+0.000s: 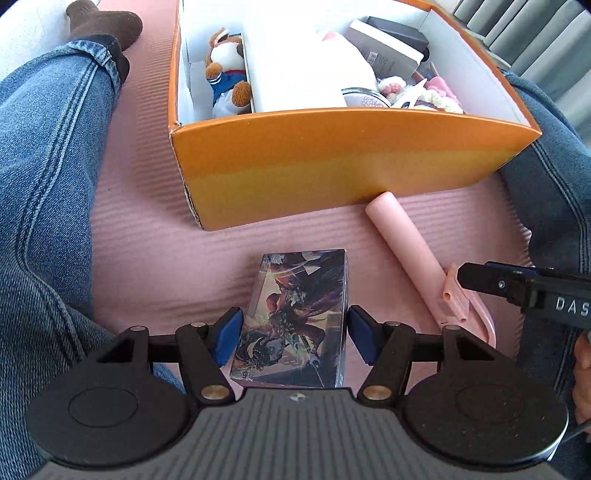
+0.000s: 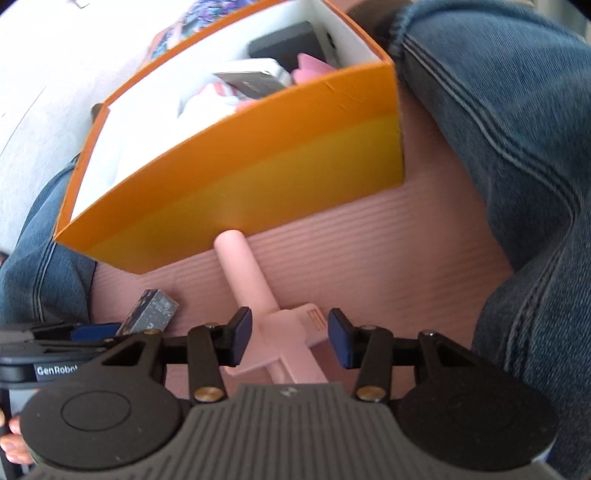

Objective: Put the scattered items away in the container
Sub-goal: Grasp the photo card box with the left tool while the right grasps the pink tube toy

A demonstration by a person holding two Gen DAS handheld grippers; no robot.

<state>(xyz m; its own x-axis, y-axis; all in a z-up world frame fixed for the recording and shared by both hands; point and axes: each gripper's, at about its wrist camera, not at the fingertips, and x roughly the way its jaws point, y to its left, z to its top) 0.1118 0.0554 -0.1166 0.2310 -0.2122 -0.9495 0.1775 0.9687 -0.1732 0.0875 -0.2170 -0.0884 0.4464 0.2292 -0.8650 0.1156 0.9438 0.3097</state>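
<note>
An orange cardboard box (image 1: 332, 162) stands on a pink ribbed mat (image 1: 155, 258) and holds several items. In front of it lies a small card box with colourful artwork (image 1: 299, 295). My left gripper (image 1: 295, 332) is open, with one blue pad close to each long side of the card box. To the right a pink long-handled tool (image 2: 251, 273) lies on the mat, its handle tip against the orange box wall (image 2: 258, 173). My right gripper (image 2: 290, 332) is open over the tool's wide head, and a gap shows at the right pad. The card box (image 2: 151, 314) also appears at the left.
Legs in blue jeans (image 1: 48, 184) flank the mat on both sides (image 2: 517, 147), and a dark-socked foot (image 1: 103, 22) lies at the far left. The box holds a plush dog (image 1: 227, 70), a white box (image 1: 295, 66), a grey book (image 1: 384, 44) and knitted pieces (image 1: 436, 92).
</note>
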